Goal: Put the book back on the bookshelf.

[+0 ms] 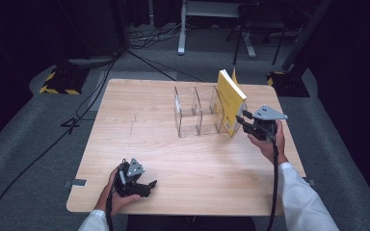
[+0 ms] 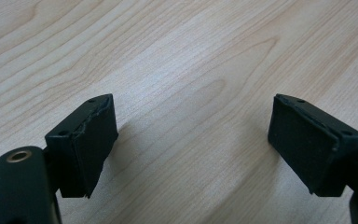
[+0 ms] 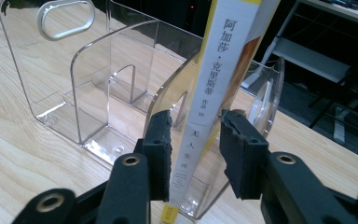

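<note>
Standing in clear rack (image 3: 98, 107), yellow book (image 3: 214, 93) sits btwn right gripper (image 3: 195, 154) pads, loose; left gripper (image 2: 191, 140) open, empty.

So the table (image 1: 139, 159) has a clear divided rack (image 1: 192, 113) sitting toward the far side, a bit right of centre. A book (image 1: 231, 101) stands in the rack's rightmost slot, leaning a little, spine facing the near edge. The right gripper (image 1: 243, 120) sits just in front of the book, one jaw on either side of the spine with a small gap on the right. The left gripper (image 1: 147, 185) rests way over at the near left edge, well apart from the rack. The rack's other slots lie left of the book.
</note>
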